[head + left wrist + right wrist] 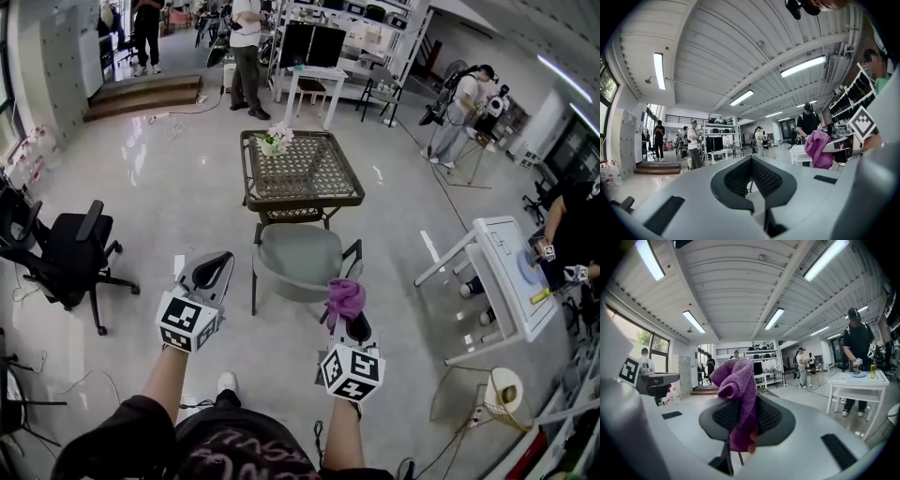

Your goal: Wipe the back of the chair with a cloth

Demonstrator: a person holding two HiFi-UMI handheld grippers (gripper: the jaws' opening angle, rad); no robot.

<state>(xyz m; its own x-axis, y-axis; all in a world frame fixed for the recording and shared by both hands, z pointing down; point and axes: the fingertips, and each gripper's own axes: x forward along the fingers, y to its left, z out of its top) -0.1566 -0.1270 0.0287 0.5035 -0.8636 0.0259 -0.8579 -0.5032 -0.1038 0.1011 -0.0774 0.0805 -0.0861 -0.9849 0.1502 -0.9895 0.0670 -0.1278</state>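
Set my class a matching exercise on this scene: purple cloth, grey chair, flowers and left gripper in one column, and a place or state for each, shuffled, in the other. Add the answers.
Column 1
1. purple cloth
2. grey chair
3. flowers
4. left gripper

Column 2
A. on the wicker table
B. shut, with nothing in it
C. clamped in the right gripper
D. stands right beside that table, on the near side

Pairs: 1-C, 2-D, 3-A, 4-B
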